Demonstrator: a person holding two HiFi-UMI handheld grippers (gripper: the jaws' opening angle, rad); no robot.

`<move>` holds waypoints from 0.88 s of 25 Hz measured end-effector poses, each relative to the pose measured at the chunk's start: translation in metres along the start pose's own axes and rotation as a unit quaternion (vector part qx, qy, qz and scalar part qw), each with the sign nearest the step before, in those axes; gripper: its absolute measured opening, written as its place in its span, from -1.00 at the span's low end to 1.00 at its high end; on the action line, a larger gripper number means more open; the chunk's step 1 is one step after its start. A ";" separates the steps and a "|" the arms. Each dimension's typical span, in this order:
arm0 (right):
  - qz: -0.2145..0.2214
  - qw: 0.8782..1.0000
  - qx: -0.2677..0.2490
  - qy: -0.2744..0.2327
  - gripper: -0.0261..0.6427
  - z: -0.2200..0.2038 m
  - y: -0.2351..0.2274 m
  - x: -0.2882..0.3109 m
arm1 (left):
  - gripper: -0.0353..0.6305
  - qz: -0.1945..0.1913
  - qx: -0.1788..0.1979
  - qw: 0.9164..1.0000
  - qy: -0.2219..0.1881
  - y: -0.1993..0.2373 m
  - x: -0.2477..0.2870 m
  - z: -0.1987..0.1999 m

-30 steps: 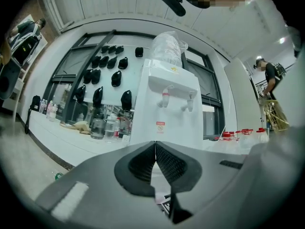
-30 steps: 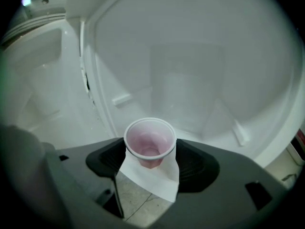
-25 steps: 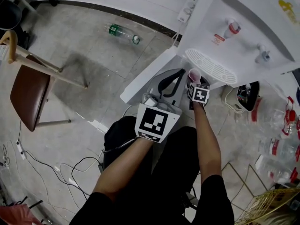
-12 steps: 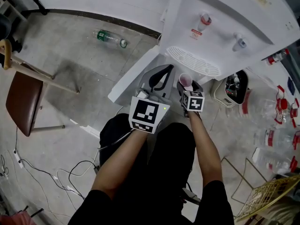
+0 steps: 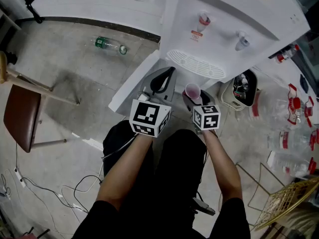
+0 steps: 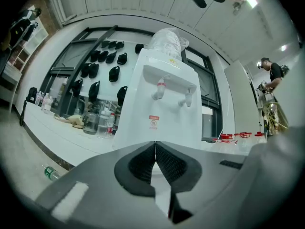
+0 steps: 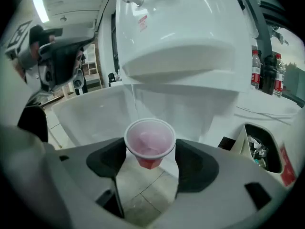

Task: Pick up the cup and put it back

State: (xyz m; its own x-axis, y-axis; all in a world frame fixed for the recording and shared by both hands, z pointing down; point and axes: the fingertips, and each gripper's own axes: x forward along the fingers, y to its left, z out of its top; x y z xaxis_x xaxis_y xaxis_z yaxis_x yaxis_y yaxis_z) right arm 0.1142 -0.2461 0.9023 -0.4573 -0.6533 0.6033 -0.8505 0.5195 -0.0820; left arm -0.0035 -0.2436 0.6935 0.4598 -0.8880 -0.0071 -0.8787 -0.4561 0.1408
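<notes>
A small pink plastic cup (image 7: 149, 144) hangs above the floor with my right gripper (image 7: 150, 159) shut on it, a pad against each side below the rim. In the head view the cup (image 5: 192, 90) sits just in front of the white water dispenser (image 5: 224, 24), below its ribbed drip tray (image 5: 195, 64). My right gripper (image 5: 192, 96) points at the dispenser. To its left, my left gripper (image 5: 160, 81) is held level, its pads (image 6: 143, 163) pressed together with nothing between them, facing the dispenser (image 6: 167, 104).
A green bottle (image 5: 110, 45) lies on the floor at the left, beyond a brown chair (image 5: 20, 116). A small bin (image 5: 241, 90) stands right of the dispenser, with several plastic bottles (image 5: 291, 143) and a wire basket (image 5: 289, 203) further right. Cables (image 5: 30, 183) trail on the floor.
My right gripper has drawn back from the drip tray's edge with the cup still in it. The left gripper has also shifted back a little.
</notes>
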 end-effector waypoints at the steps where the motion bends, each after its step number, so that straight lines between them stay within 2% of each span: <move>1: 0.004 1.000 0.000 -0.002 0.00 0.003 0.002 -0.006 | -0.87 -0.002 -0.001 1.000 0.002 0.000 0.002 -0.001; 19: 0.065 0.997 -0.034 -0.032 0.00 0.058 0.036 -0.110 | -0.87 -0.004 -0.003 1.000 0.004 0.000 0.013 -0.007; 22: 0.063 0.996 -0.048 -0.038 0.00 0.072 0.032 -0.122 | -0.87 -0.005 0.000 1.000 0.004 -0.002 0.012 -0.007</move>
State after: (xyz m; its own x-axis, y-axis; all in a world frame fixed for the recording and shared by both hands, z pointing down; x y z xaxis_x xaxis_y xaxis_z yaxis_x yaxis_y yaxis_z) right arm 0.1238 -0.1890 0.7685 -0.5801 -0.6182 0.5305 -0.7582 0.6478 -0.0742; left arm 0.0045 -0.2533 0.6999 0.4694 -0.8830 -0.0014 -0.8741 -0.4649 0.1406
